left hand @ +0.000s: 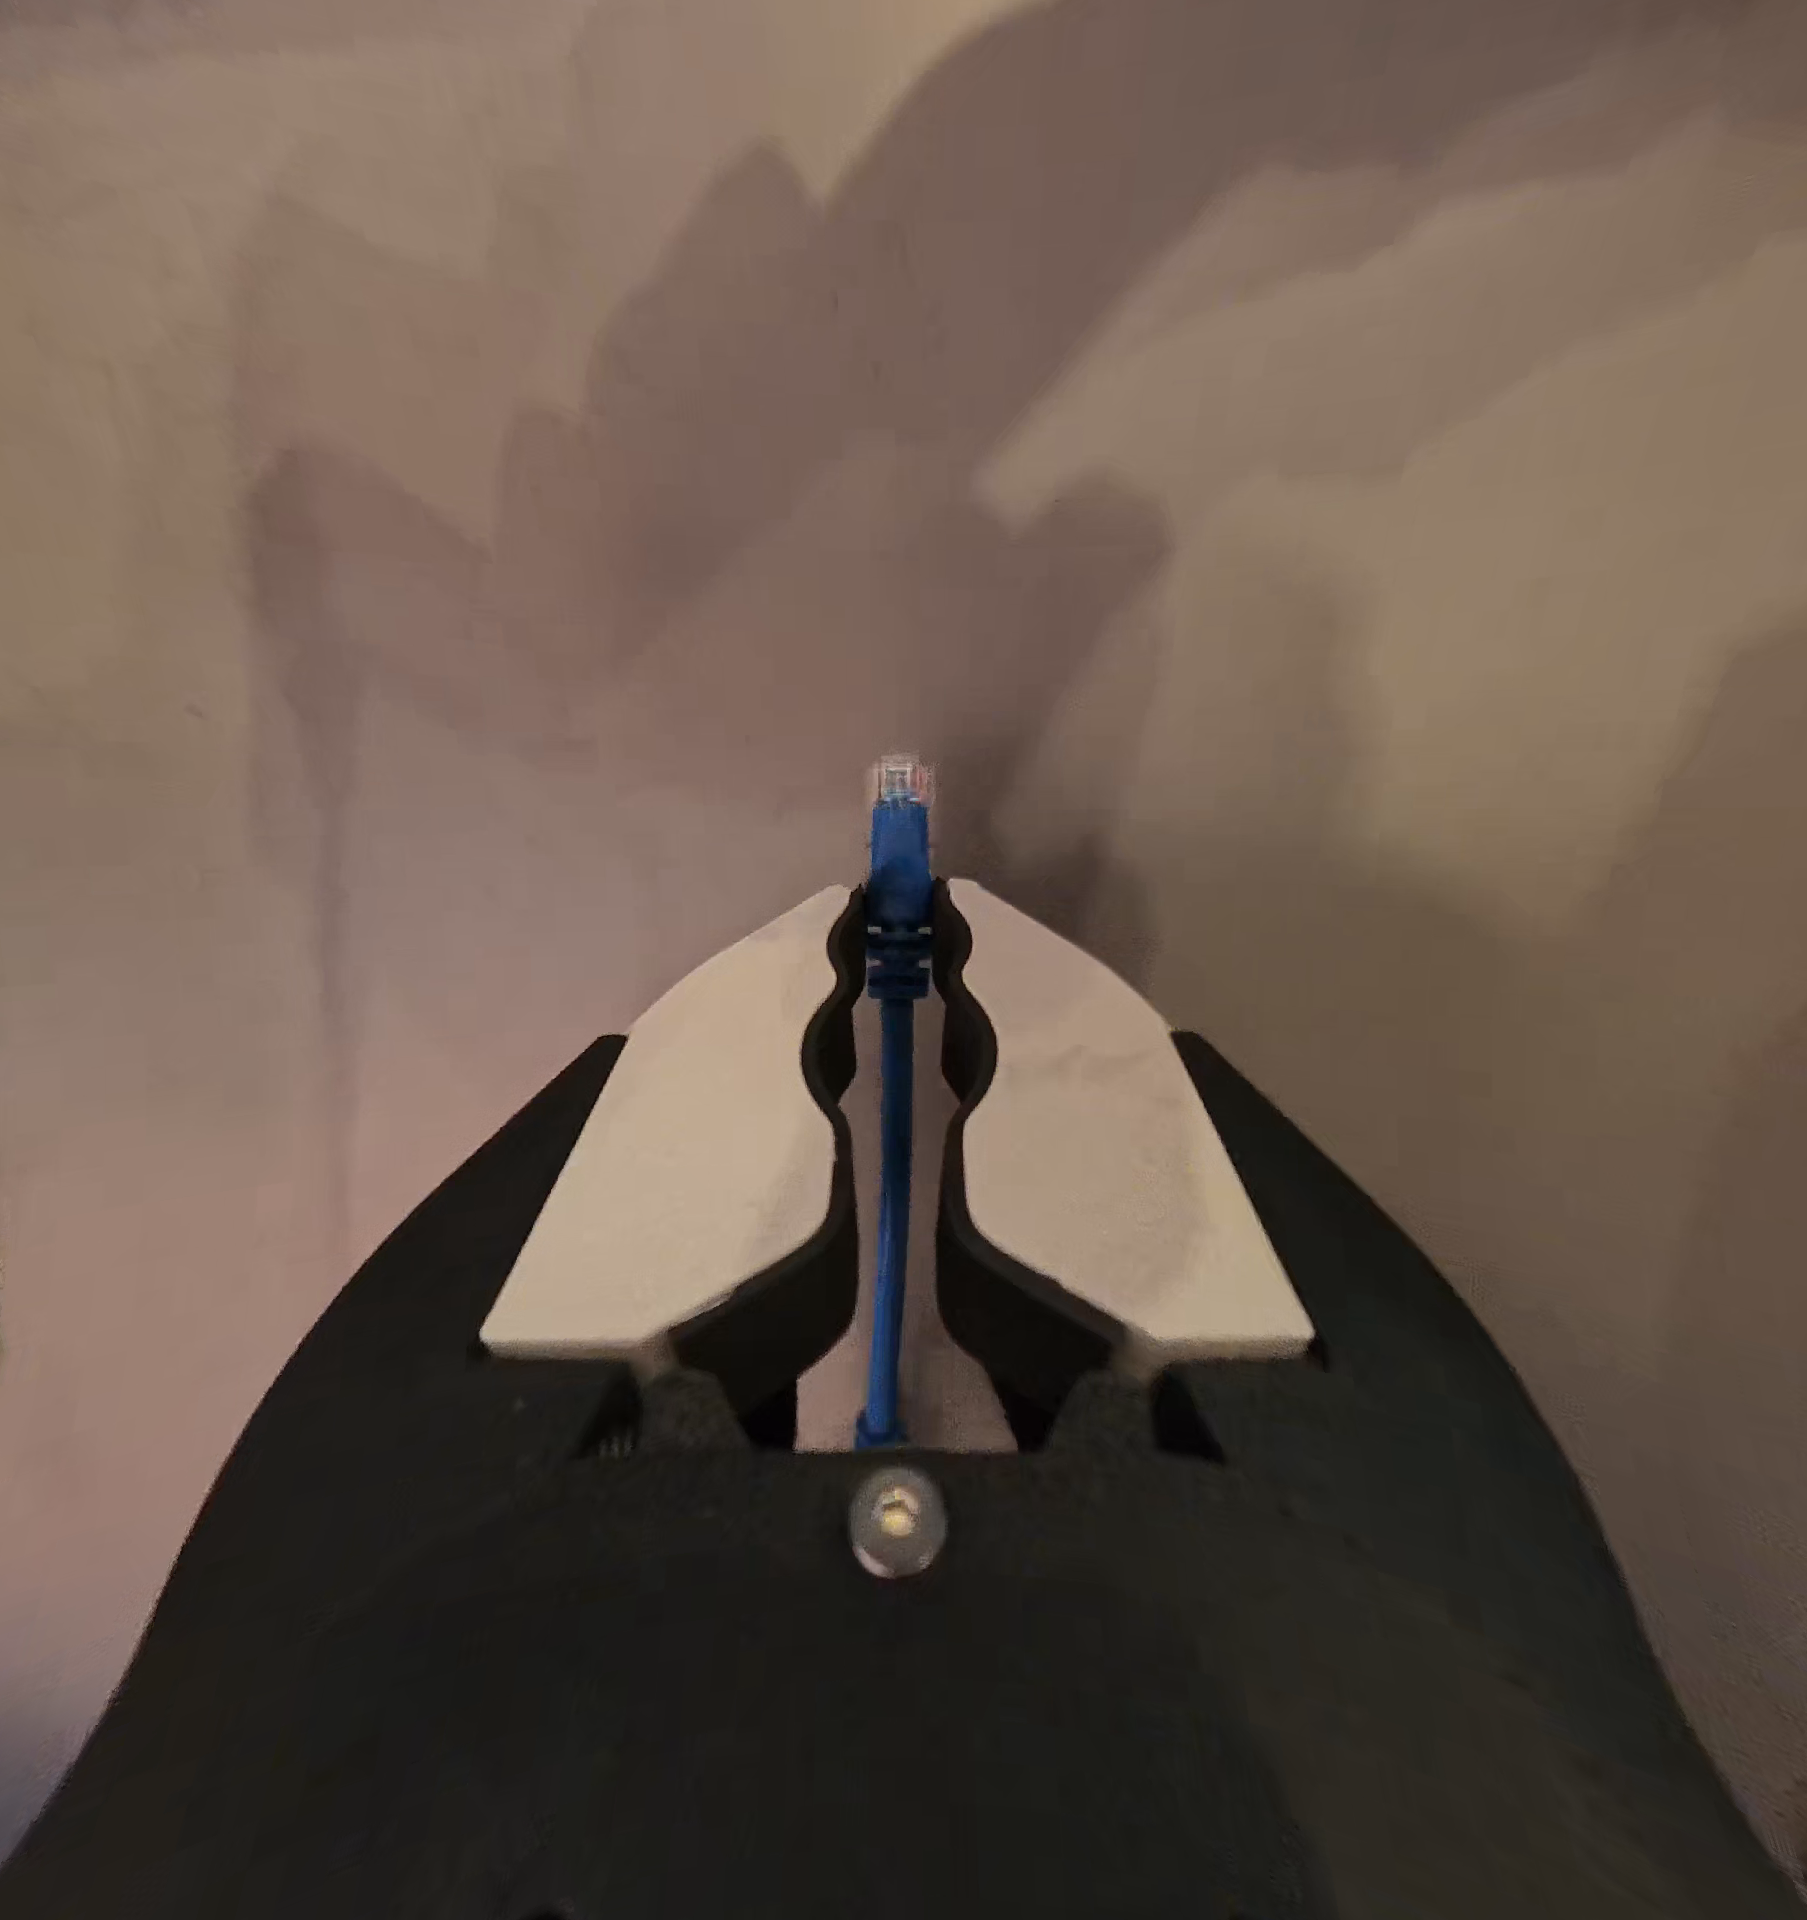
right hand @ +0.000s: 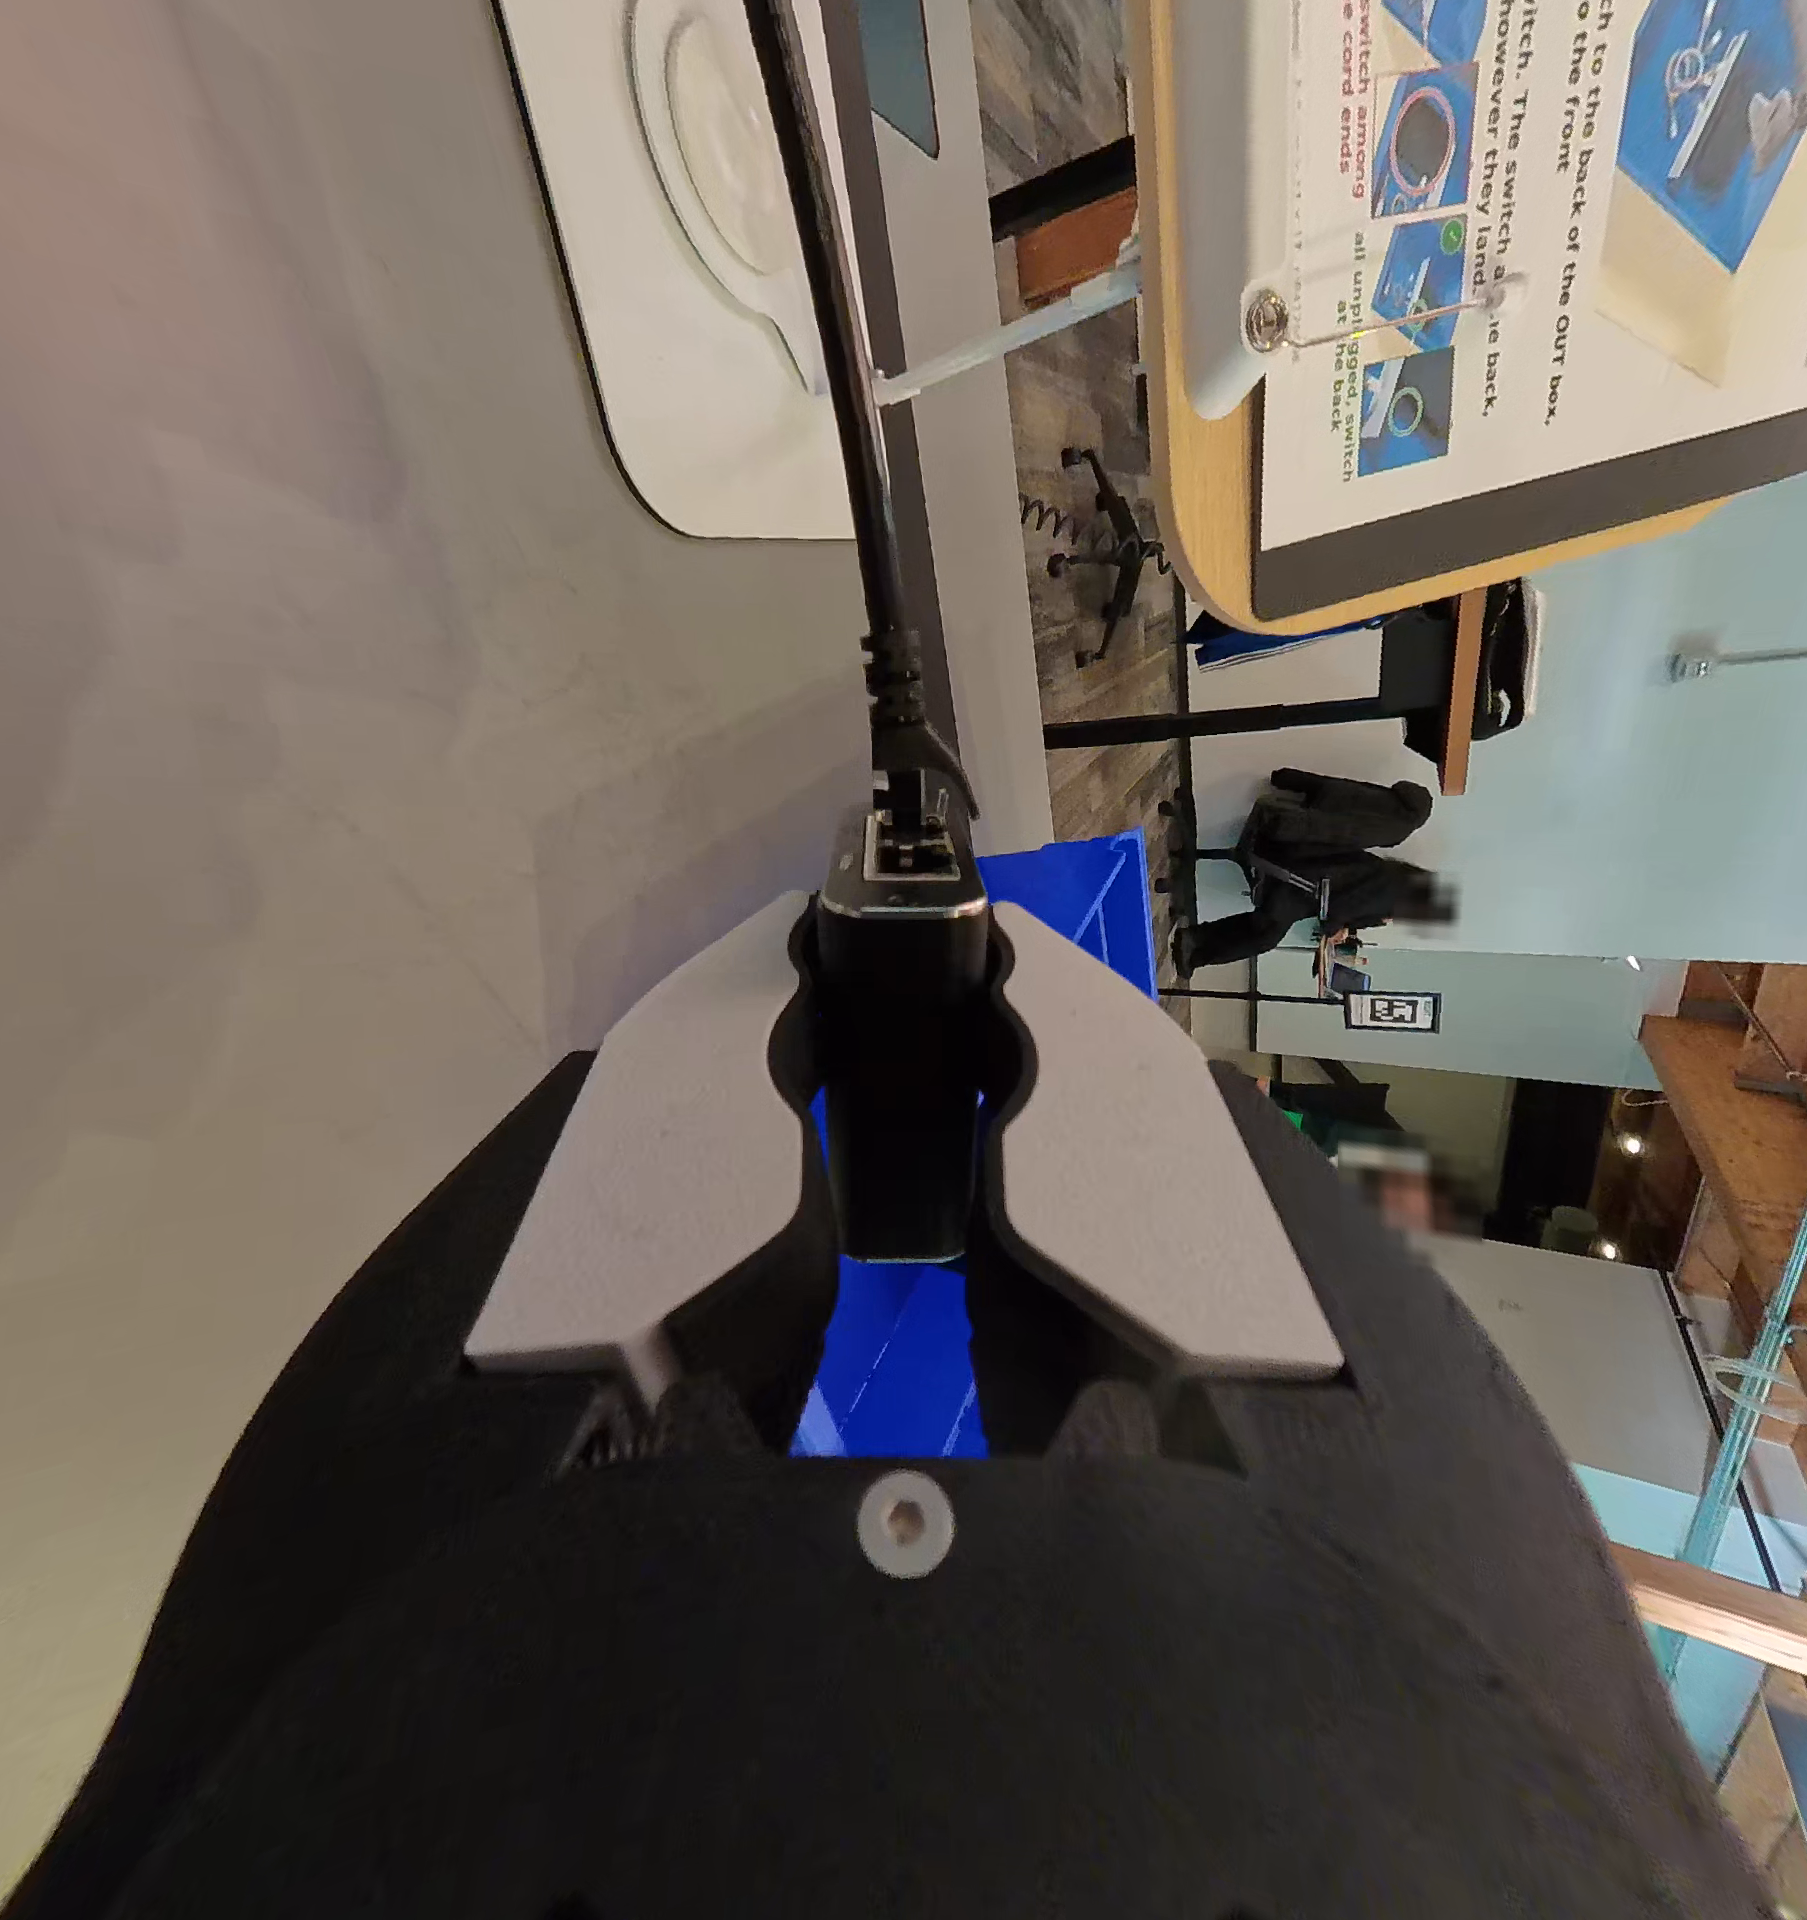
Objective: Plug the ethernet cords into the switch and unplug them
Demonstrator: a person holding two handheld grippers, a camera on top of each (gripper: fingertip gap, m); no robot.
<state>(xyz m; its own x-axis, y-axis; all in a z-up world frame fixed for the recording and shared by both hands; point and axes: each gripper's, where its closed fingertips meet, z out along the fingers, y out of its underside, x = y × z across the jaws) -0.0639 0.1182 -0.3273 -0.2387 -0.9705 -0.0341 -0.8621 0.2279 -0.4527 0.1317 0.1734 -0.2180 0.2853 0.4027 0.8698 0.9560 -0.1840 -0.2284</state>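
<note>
Between the left tongs (left hand: 901,914), clamped: blue ethernet cord (left hand: 894,1164), pinched at the ribbed boot just behind the plug, both dark pads pressing its sides. Clear plug tip (left hand: 901,781) poking out past the fingertips, free in the air, aimed at a blank pale surface (left hand: 359,623) full of shadows. Cord body running straight back down the channel between the fingers toward the wrist. Probably gripped at the boot so the plug stays stiff and exposed for insertion; likely also keeps the latch clear, though latch side too blurred to tell.

Between the right tongs (right hand: 901,925), clamped: black switch (right hand: 899,1060), held by its long sides, port face sticking out just past the tips. Black ethernet cord (right hand: 857,416) plugged into a port on that face, leading away toward the far edge of the surface (right hand: 255,520). One open port (right hand: 914,854) beside it, facing up at the camera. Presumably held this way to brace the switch and present the empty port. Blue bin (right hand: 1075,894) behind and under the switch, at the surface edge.

Switch not visible in the left view, blue cord not visible in the right, so gap between plug and port: cannot tell. Judged step: lining the blue plug up for the open port.
</note>
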